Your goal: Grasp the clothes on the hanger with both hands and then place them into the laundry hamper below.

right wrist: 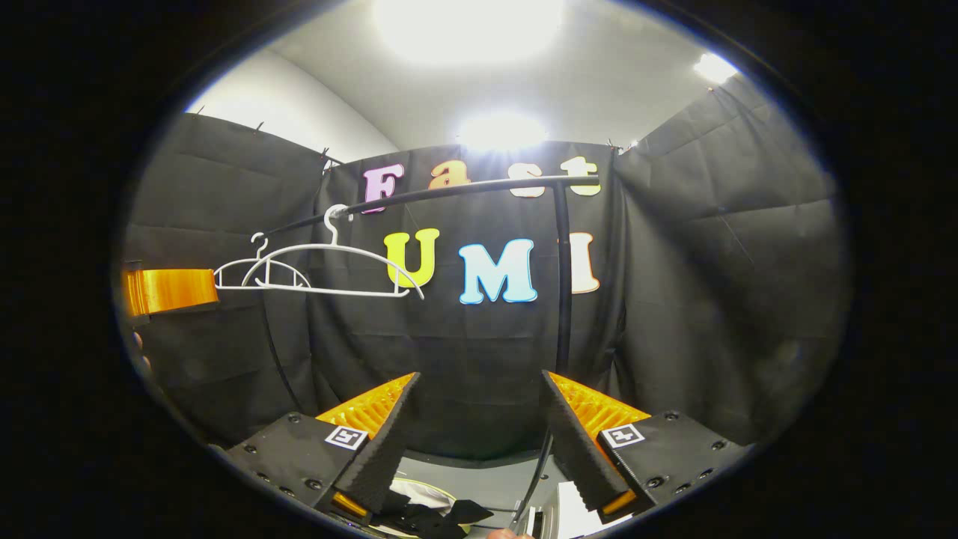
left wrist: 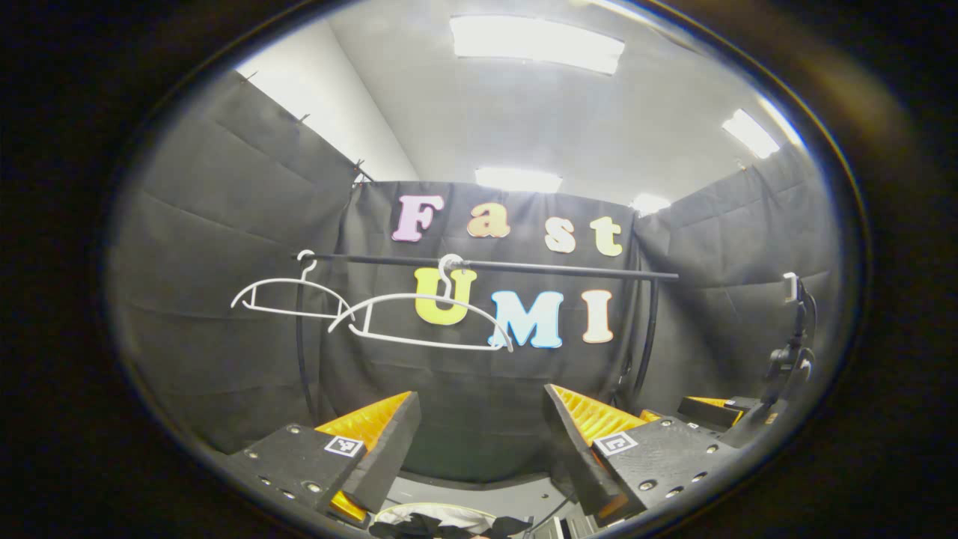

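Observation:
Two bare white hangers (left wrist: pixel 419 340) (left wrist: pixel 284 281) hang on a black rail (left wrist: pixel 539 267); nothing is draped on them. In the right gripper view the same hangers (right wrist: pixel 314 290) overlap under the rail (right wrist: pixel 464 191). Dark clothes (right wrist: pixel 426 516) lie low between the fingers, inside a pale-rimmed laundry hamper (right wrist: pixel 419 488). They also show in the left gripper view as dark clothes (left wrist: pixel 434 528) under the hamper rim (left wrist: pixel 434 509). My left gripper (left wrist: pixel 480 397) is open and holds nothing. My right gripper (right wrist: pixel 480 378) is open too, well above the clothes.
Black cloth walls close in the booth on three sides. A black upright post (right wrist: pixel 561 284) carries the rail's right end. A stand with a small device (left wrist: pixel 793 329) rises at the far right. The other gripper (right wrist: pixel 168 290) reaches in at the left edge.

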Available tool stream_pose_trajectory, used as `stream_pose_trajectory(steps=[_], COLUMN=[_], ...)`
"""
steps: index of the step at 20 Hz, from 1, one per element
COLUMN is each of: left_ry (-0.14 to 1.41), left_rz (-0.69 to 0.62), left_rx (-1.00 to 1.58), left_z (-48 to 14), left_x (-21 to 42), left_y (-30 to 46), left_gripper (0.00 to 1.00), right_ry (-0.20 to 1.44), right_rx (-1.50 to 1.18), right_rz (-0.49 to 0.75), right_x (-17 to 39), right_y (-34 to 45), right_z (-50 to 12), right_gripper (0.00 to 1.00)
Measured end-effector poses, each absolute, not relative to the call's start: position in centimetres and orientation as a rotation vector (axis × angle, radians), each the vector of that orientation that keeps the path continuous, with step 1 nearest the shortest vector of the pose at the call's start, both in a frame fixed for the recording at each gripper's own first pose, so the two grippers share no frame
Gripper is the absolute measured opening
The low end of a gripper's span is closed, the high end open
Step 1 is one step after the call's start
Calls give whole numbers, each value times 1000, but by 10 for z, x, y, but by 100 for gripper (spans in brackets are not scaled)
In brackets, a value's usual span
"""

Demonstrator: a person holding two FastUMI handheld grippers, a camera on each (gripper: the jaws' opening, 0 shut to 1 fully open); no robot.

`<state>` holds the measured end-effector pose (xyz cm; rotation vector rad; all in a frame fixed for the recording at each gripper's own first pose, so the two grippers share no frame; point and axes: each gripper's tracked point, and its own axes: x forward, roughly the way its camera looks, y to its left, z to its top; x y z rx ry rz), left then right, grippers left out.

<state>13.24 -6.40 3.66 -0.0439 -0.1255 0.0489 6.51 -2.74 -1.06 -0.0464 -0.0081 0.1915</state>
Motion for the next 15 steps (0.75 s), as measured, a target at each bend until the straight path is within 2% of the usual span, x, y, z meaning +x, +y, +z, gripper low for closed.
stream_pose_trajectory(steps=[3,4,5,6,7,8,9,11,12,13,14,15], left_ry=[-122,-123,-123,-114,-103,-103,-112,-134,-134,-130,-126,-126], left_rz=[64,64,65,72,76,79,93,127,128,130,131,131], left_rx=[6,13,15,14,14,16,21,30,28,22,15,12], left_z=[34,31,26,21,16,16,18,22,20,18,16,13], left_x=[129,129,128,128,126,125,121,115,113,110,107,103], left_y=[-44,-38,-33,-27,-20,-16,-10,0,1,2,5,6], left_gripper=[95,95,95,95,95,95,95,95,95,95,95,95], right_ry=[7,10,4,2,4,13,18,27,31,33,33,25], right_rx=[-18,-24,-26,-27,-32,-45,-52,-35,-22,-13,-8,-6], right_rz=[171,146,126,109,98,98,88,64,61,58,53,48], right_x=[60,60,60,60,61,61,60,58,56,55,55,55], right_y=[-32,-39,-44,-47,-48,-47,-50,-54,-52,-51,-52,-52], right_z=[-21,-24,-24,-25,-27,-31,-34,-36,-37,-37,-37,-36], right_gripper=[98,93,98,98,93,92,98,98,92,92,98,98])
